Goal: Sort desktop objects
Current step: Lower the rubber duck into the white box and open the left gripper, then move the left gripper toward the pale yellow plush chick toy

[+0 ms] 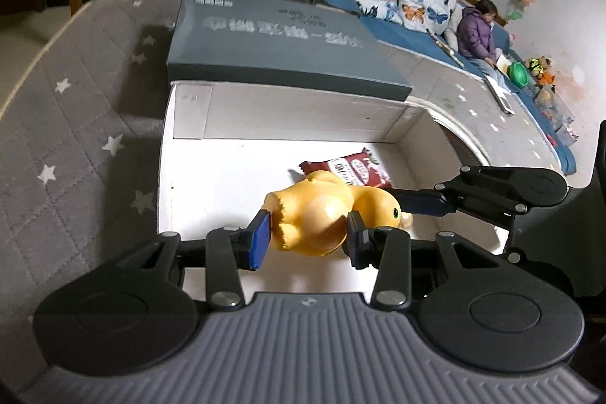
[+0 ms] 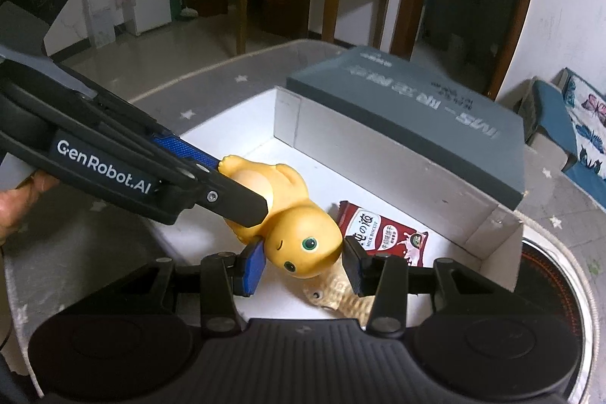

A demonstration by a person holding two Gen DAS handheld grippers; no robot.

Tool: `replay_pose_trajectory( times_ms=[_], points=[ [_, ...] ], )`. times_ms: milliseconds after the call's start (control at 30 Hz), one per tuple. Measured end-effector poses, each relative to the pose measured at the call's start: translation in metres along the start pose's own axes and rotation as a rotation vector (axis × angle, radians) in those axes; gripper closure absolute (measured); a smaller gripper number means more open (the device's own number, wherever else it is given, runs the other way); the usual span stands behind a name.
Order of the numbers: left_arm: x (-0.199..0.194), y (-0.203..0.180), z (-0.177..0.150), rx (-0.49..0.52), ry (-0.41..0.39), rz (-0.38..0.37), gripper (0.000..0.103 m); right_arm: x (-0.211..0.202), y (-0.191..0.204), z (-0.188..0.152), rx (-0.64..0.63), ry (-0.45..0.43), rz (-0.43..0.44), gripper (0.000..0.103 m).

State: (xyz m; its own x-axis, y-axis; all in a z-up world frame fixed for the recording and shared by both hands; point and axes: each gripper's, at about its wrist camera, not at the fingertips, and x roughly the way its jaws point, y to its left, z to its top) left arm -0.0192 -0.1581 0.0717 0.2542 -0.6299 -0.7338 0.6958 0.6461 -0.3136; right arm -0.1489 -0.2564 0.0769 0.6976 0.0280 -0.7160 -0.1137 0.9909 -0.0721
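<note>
A yellow rubber duck toy (image 1: 322,211) hangs over the open white box (image 1: 212,177). My left gripper (image 1: 308,239) is shut on the duck's body. My right gripper (image 2: 301,265) is shut on the duck's head (image 2: 303,243); its arm also shows in the left wrist view (image 1: 492,192). The left gripper enters the right wrist view from the left (image 2: 242,192), clamped on the duck's body. A red milk biscuit packet (image 2: 382,237) lies on the box floor, also seen in the left wrist view (image 1: 352,171). A tan woven toy (image 2: 341,294) lies under the duck.
The box's grey lid (image 1: 272,40) lies against the far box wall. The box stands on a grey star-patterned quilted mat (image 1: 75,124). A round dark cooktop (image 2: 549,294) sits at the right. A sofa with a seated person (image 1: 477,33) is behind.
</note>
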Motion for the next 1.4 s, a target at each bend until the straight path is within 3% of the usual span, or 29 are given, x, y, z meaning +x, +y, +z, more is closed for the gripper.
replay_pose_trajectory(
  times_ms=[200,500,833,1167,1400],
  points=[
    [0.011,0.013,0.005,-0.044,0.007,-0.004,0.058,0.018,-0.007,0.005,0.000,0.015,0.002,0.059],
    [0.015,0.008,0.002,-0.004,0.000,0.065,0.058,0.033,0.000,0.006,-0.019,0.037,0.003,0.059],
    [0.006,0.006,-0.004,0.009,-0.010,0.093,0.053,0.011,0.003,-0.001,-0.023,-0.002,-0.014,0.052],
    [-0.050,-0.032,-0.051,0.116,-0.088,-0.001,0.048,-0.045,0.000,-0.032,0.015,-0.061,-0.029,0.046],
    [-0.069,-0.074,-0.101,0.222,-0.063,-0.105,0.048,-0.090,-0.004,-0.062,0.044,-0.087,-0.050,0.042]
  ],
)
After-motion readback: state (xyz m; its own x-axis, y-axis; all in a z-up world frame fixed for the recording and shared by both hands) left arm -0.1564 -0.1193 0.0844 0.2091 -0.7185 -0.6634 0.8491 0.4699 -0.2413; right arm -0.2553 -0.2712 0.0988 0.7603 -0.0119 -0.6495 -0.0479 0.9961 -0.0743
